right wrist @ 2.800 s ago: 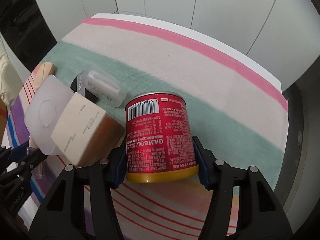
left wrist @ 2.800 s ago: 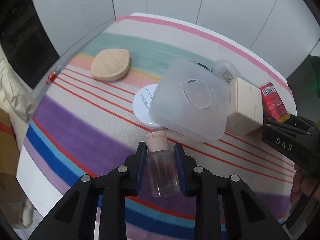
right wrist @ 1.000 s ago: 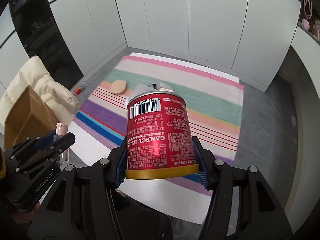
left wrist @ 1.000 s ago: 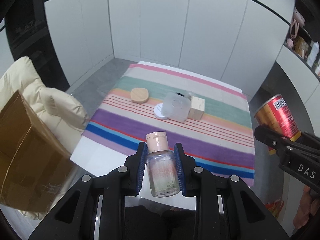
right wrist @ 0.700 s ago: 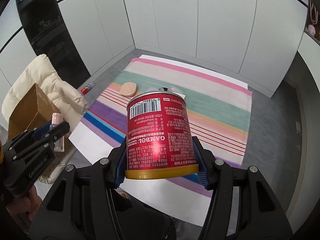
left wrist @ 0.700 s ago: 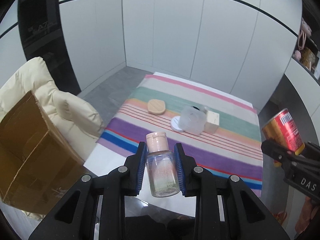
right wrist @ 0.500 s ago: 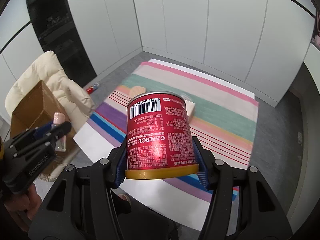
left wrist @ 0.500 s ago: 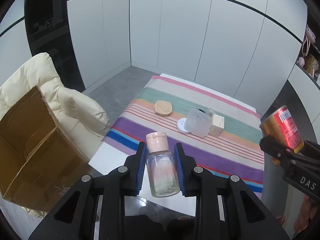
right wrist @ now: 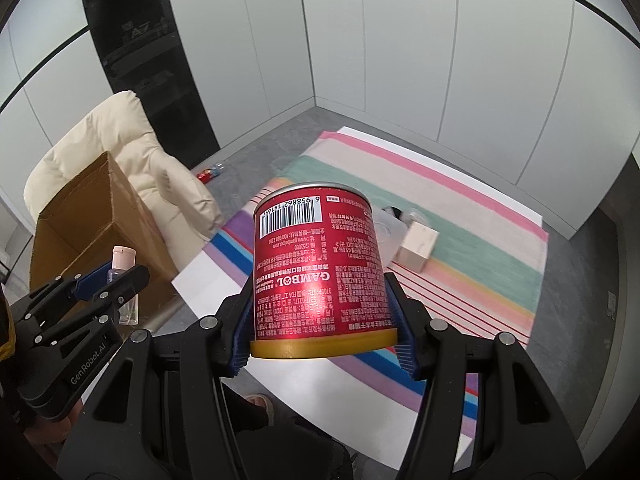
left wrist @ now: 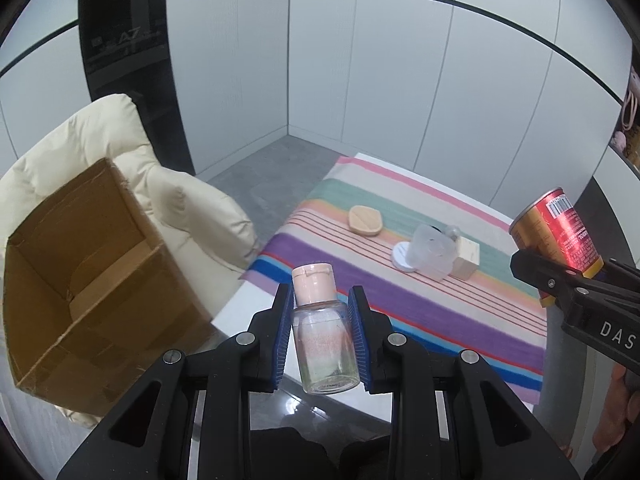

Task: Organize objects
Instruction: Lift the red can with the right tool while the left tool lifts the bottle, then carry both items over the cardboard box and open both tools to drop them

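Note:
My left gripper (left wrist: 320, 320) is shut on a small clear bottle (left wrist: 324, 348) with a peach cap, held high above the floor; it also shows in the right wrist view (right wrist: 122, 276). My right gripper (right wrist: 322, 320) is shut on a red can (right wrist: 318, 264) with a gold rim, also seen in the left wrist view (left wrist: 558, 232). An open cardboard box (left wrist: 80, 280) stands at the left on a cream chair (left wrist: 180, 200). The striped table (left wrist: 440, 292) below holds a peach compact (left wrist: 365, 220), a clear lid (left wrist: 434, 250), a white disc (left wrist: 402, 258) and a beige box (left wrist: 466, 260).
White wall panels (left wrist: 360, 80) surround the room, with a dark cabinet (left wrist: 128, 72) at the left. A small red object (right wrist: 210, 172) lies on the grey floor beyond the chair. The box (right wrist: 88, 232) is open-topped, left of both grippers.
Both grippers have risen and pulled back from the table with their objects, then swung left. The cardboard box and chair have come further into view and closer.

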The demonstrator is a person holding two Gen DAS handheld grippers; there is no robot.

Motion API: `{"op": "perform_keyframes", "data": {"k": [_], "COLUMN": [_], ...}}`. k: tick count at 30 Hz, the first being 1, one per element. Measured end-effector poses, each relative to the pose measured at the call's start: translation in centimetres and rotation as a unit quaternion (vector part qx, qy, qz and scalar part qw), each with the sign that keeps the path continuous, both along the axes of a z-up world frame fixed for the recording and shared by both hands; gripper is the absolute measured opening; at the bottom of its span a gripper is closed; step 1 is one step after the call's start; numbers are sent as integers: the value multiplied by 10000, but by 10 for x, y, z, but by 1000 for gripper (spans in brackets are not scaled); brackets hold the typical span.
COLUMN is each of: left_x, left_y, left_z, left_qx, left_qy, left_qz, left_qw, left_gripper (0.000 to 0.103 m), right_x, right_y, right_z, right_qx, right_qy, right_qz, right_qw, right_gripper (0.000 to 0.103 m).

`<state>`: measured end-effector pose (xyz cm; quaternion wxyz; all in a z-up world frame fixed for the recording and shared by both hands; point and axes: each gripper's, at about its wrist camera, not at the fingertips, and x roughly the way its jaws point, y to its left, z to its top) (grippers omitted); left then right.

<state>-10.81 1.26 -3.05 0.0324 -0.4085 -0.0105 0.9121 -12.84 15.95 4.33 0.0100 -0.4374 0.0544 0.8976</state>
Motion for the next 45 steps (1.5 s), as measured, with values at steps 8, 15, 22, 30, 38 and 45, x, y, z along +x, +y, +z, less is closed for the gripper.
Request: {"op": "perform_keyframes", "data": {"k": [8,15,22,30,38,45], "left_x": [0,-1,3,7,13,16], "left_y": [-29,-54,-77,-112,-145,-172], "left_z": [2,3,7,9,10,5], "left_qx": [-50,10,37,78,93,39], "left_qy": [104,89,111,89,97,58], "left_qz": [268,439,600,900,1210,1400], "left_qw": [9996,9990,9981,9959,9926,9901], "left_gripper": [28,28,28,28,29,29], "right_x": [-16,-29,-38,-45,-51,-54], "right_y": [-31,-57,-83,-119,-158,-189], "right_z": [-2,-2,-3,-1,-1,-3], "right_qx": [29,59,72,129,189,226], "right_qy": [-24,-44,-51,0,13,16], "right_qz": [305,471,724,1044,1403,1674], "right_qw": [9995,9989,9973,9945,9899,9856], "right_gripper": [59,59,59,59,59,59]}}
